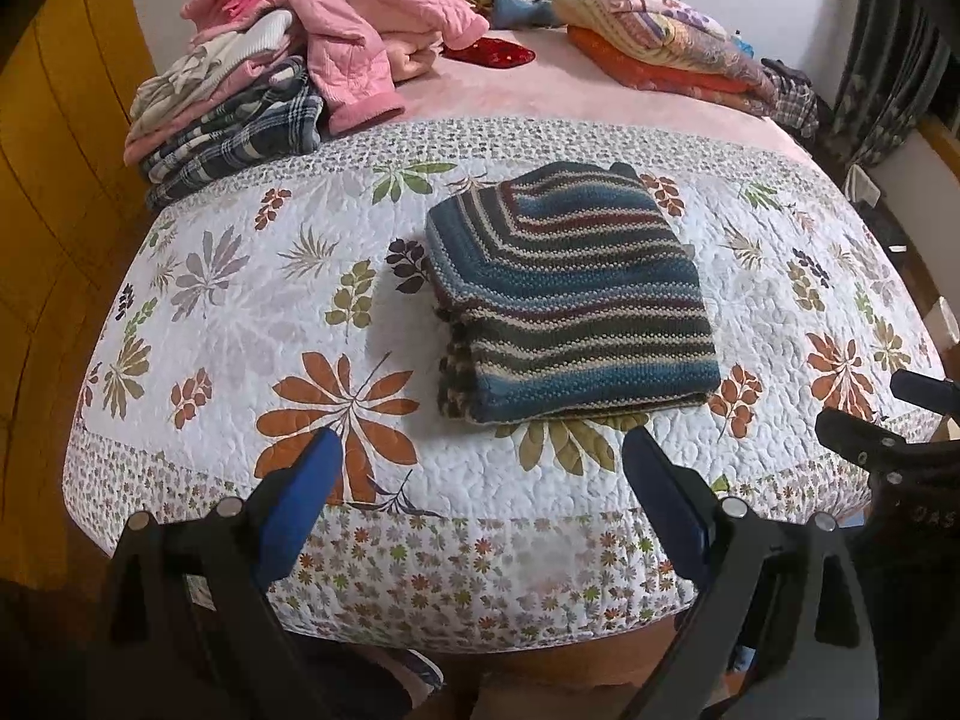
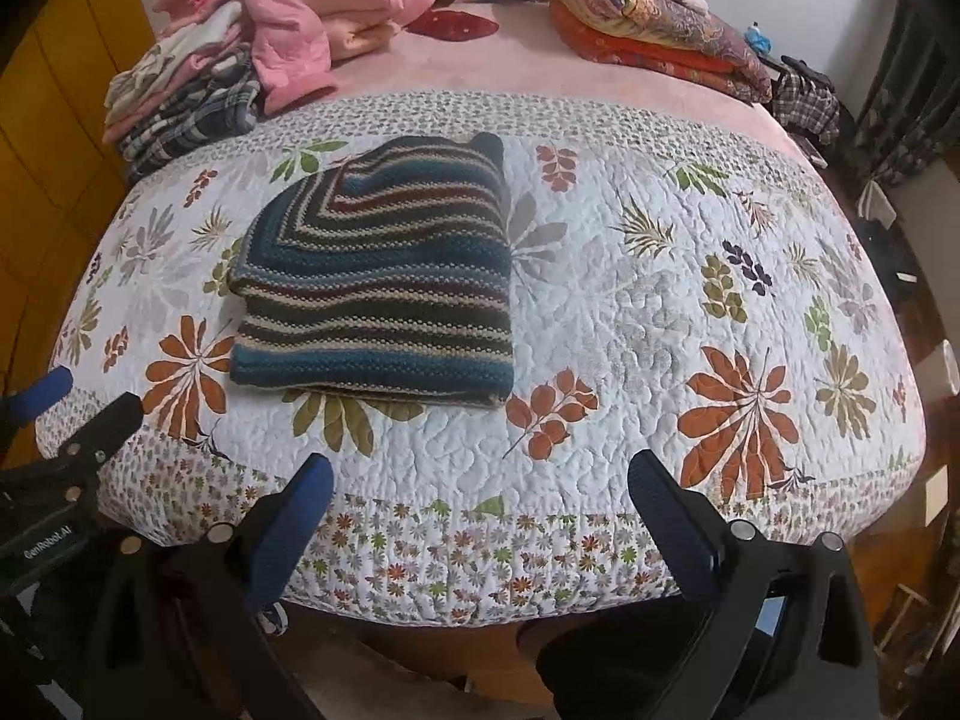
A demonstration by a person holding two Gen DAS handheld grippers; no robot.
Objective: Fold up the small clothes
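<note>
A striped knitted garment [image 1: 570, 294] in blue, cream and dark red lies folded into a neat rectangle on the floral quilt [image 1: 252, 324]. In the right wrist view the same garment [image 2: 378, 282] sits left of centre. My left gripper [image 1: 483, 450] hangs open over the quilt's near edge, just short of the garment, with nothing between its blue pads. My right gripper [image 2: 480, 474] is open too, near the front edge and to the right of the garment. Each gripper shows at the side of the other's view.
A heap of clothes [image 1: 288, 54], pink and plaid, sits at the back left of the bed. Folded patterned blankets [image 1: 666, 48] lie at the back right, a red item [image 1: 489, 53] between them. A yellow wardrobe [image 1: 54, 180] stands left; curtains [image 1: 888, 72] hang right.
</note>
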